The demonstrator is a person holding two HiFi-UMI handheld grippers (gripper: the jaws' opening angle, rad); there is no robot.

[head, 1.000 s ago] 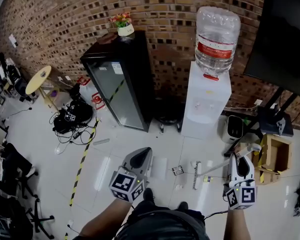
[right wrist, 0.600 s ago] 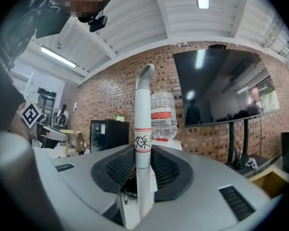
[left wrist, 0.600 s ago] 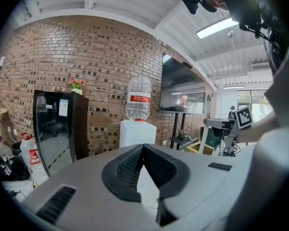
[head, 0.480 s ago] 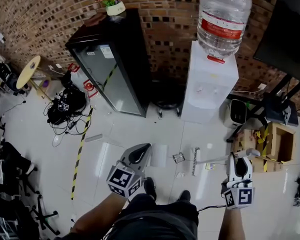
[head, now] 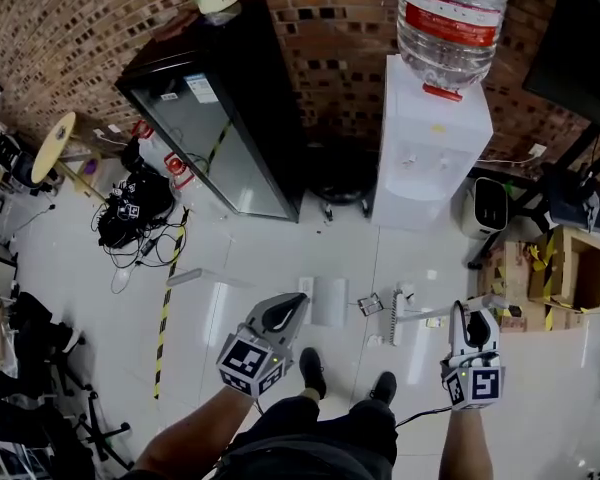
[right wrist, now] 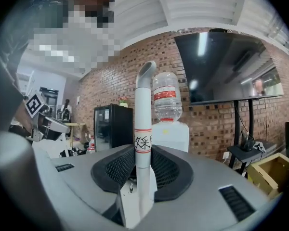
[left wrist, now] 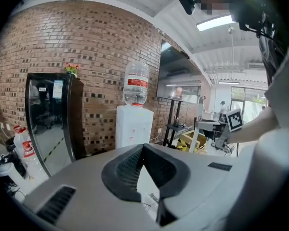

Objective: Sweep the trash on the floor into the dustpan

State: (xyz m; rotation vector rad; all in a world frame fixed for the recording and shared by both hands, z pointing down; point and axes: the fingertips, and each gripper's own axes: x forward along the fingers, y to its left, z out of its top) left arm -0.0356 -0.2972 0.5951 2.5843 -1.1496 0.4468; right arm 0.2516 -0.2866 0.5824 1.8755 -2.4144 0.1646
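One handle [right wrist: 143, 105] clamped in right gripper [right wrist: 143, 152]; left gripper [left wrist: 143, 147] empty.

Head view: bottle [head: 452, 18] top cut by the upper edge; screen [head: 583, 28] cut at the right corner. Scraps [head: 371, 305] on the floor too small to identify; pale flat piece [head: 329, 301] beside them, cannot tell what. Legs [head: 320, 438] hide the tiles beneath.

Right gripper view: handle [right wrist: 143, 124] foot hidden behind the right gripper [right wrist: 143, 163]; label [right wrist: 143, 142] print blurred.

Left gripper view: left gripper [left wrist: 143, 150] body hides most floor.
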